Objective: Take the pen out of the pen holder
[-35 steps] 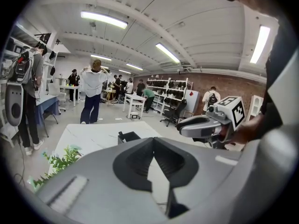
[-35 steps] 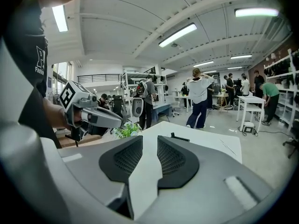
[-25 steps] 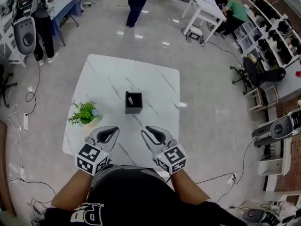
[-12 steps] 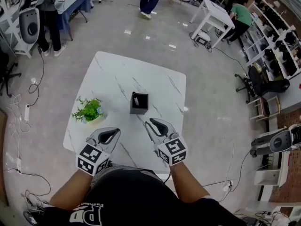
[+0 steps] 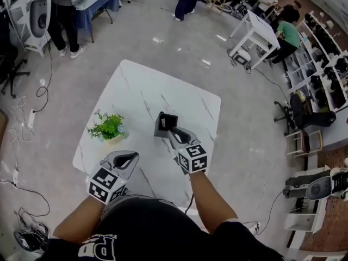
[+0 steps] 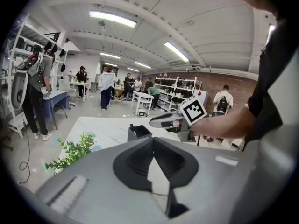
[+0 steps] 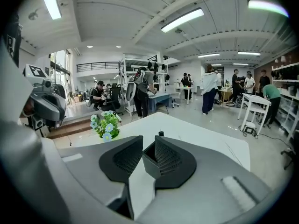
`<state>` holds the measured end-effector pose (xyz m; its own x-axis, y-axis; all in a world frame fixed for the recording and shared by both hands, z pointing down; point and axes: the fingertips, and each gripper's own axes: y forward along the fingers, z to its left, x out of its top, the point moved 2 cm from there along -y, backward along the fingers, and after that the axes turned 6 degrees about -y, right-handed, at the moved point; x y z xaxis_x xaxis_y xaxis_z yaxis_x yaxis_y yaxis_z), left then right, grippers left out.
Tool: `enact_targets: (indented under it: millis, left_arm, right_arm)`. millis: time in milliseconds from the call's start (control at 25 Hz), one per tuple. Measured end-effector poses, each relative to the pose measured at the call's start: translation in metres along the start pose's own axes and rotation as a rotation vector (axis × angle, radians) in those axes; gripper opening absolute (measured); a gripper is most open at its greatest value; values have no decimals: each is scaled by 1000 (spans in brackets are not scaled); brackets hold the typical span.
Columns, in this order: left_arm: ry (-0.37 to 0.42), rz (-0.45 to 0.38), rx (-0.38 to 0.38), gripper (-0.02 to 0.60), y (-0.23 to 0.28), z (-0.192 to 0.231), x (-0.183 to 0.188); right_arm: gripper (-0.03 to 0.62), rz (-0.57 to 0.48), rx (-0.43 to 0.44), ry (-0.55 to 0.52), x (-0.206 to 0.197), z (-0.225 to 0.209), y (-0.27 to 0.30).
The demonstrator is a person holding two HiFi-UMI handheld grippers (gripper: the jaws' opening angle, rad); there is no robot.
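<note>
1. Now the right gripper (image 7: 149, 141), jaws slightly apart, is closing in on the pen holder (image 5: 163, 123) at frame centre.
2. The pen (image 7: 160, 134) is standing inside it, ungrabbed.
3. The left gripper (image 6: 153, 140) is idling closed, lower left.

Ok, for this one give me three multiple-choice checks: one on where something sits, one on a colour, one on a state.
1. In the head view, where does the potted plant stand?
A. Left of the pen holder
B. Right of it
C. Inside it

2. What colour is the pen holder?
A. White
B. Dark grey to black
C. Red

3. What state is the pen in?
A. Lying beside the holder
B. Stuck in the plant pot
C. Standing in the holder

Answers:
1. A, the plant is on the left half of the tabletop and the holder is nearer the middle.
2. B, its walls look dark against the white marble top.
3. C, the right gripper view shows the pen's tip poking up above the holder's rim.
</note>
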<state>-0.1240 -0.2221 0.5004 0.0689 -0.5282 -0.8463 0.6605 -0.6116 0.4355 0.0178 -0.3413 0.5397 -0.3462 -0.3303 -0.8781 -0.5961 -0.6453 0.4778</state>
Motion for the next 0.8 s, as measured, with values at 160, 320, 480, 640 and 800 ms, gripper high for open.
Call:
enact_targets:
  millis: [160, 320, 480, 640, 800]
  left_arm:
    - [-16, -3, 20, 57, -5, 5, -4]
    - [-36, -1, 32, 57, -8, 10, -8]
    - [-47, 6, 39, 57, -10, 11, -15]
    - [-56, 9, 46, 57, -12, 11, -18]
    - [-69, 5, 61, 57, -16, 17, -20]
  right_arm:
    - [74, 21, -4, 3, 2, -12, 23]
    - [74, 48, -9, -9, 2, -21, 44]
    - [74, 72, -1, -29, 3, -24, 60]
    - [75, 103, 4, -47, 1, -27, 75]
    - [74, 140, 3, -65, -3, -28, 90]
